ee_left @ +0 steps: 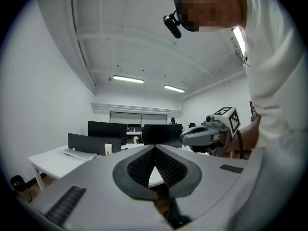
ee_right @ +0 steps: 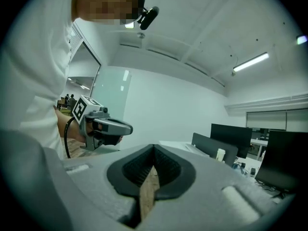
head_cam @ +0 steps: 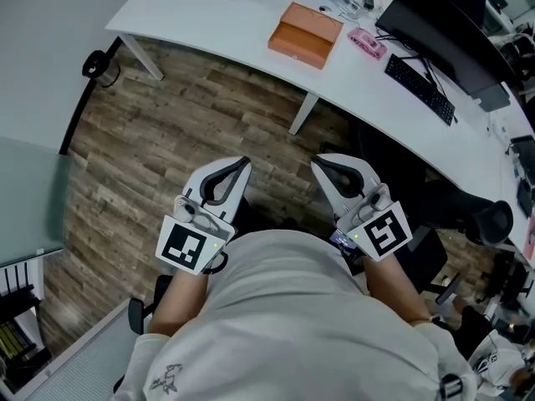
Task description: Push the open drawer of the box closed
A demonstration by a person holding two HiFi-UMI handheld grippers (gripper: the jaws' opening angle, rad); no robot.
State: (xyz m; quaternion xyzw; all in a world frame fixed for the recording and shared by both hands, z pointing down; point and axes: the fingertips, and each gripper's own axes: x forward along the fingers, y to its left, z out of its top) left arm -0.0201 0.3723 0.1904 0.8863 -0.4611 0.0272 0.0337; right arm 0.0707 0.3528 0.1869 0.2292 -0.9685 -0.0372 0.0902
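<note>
While left gripper (head_cam: 245, 163) and right gripper (head_cam: 318, 163) hang low, box (head_cam: 305, 34): upper centre, well apart, nearer the right.
Jaws: both closed, empty.

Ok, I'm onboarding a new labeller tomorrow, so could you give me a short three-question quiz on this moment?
1. True or false: the left gripper is touching the brown box on the white desk.
2. Multiple choice: in the head view, what lies beneath both grippers? A) the wood-plank floor B) the desk top C) a carpet
3. Fill in: the jaws of the right gripper are ____, with nothing between them.

Key:
1. False. It is held near the person's body, well apart from the box.
2. A
3. shut
</note>
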